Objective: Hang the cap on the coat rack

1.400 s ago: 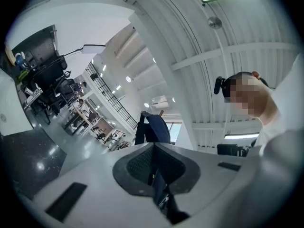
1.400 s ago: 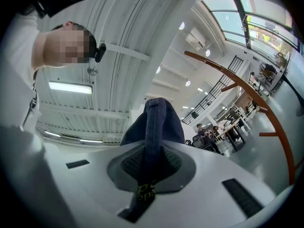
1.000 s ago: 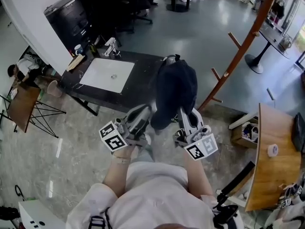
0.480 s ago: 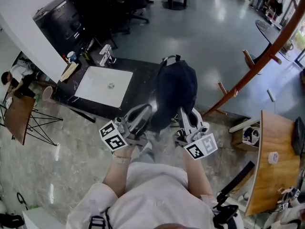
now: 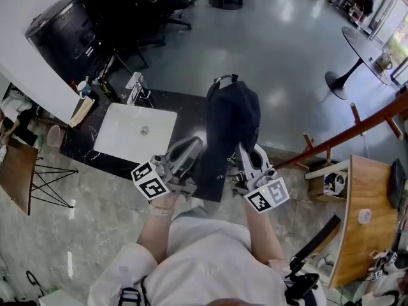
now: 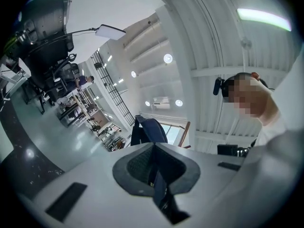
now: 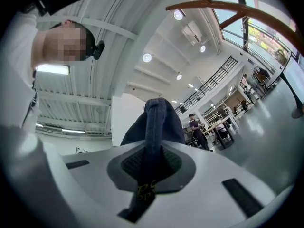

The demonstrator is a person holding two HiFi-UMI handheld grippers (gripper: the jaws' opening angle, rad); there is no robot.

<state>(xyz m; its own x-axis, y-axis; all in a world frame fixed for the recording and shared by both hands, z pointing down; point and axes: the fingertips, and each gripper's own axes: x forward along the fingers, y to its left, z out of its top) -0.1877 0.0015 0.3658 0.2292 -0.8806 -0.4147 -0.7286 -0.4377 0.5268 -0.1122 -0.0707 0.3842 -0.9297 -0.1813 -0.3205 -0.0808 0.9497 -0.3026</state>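
Clamped shut from either side on the dark blue cap (image 5: 233, 116): the left hand-held gripper (image 5: 196, 146) and the right hand-held gripper (image 5: 243, 150), each with a fold of fabric pinched tight between its pads. Held up in the air in front of the chest, over the right end of the black table (image 5: 189, 112) with the white sink (image 5: 136, 132). Well apart from the brown wooden coat rack (image 5: 357, 131) at the right of the head view, not yet hung.

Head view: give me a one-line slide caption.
The left tongs and right tongs pinch a dark cap between them, the wooden coat rack off to the right.
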